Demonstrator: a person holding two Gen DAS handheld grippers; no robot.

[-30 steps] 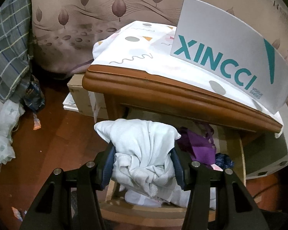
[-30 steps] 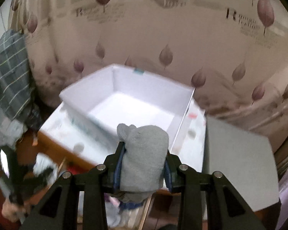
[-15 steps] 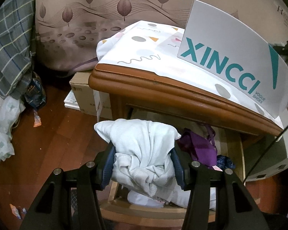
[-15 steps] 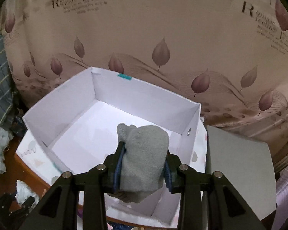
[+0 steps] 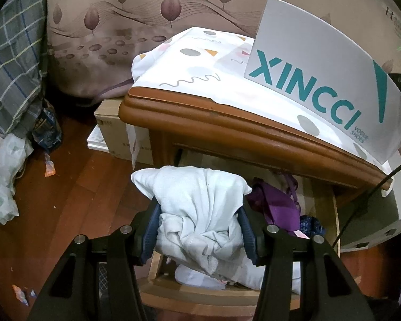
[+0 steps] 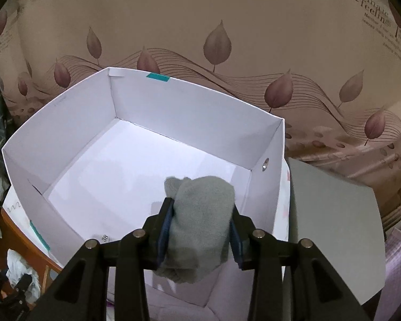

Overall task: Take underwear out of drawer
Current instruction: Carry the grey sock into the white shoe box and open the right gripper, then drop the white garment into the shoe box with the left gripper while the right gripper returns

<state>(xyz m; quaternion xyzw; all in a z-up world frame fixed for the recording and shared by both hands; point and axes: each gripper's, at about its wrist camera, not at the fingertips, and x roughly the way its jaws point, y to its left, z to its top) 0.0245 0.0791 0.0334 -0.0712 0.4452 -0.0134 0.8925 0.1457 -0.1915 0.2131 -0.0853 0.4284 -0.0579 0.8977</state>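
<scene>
Left gripper [image 5: 197, 227] is clamped on a white underwear bundle [image 5: 197, 208] bunched between its fingers, held over the open drawer [image 5: 200, 294] below, likely waiting its turn. Right gripper [image 6: 200, 230], jaws just easing apart, has the grey garment [image 6: 200, 222] between its pads above the white box [image 6: 136, 160] ahead, probably for dropping.

— What's the wooden nightstand [image 5: 227, 123] carrying on my feed?

— I see a white patterned cloth [image 5: 189, 64] spread over its top, and the white shoebox [image 6: 66, 123] standing on that cloth.

— And the floor [image 5: 74, 187]?

— Brown boards; a cardboard box [image 5: 112, 131] sits on them beside the nightstand.
</scene>
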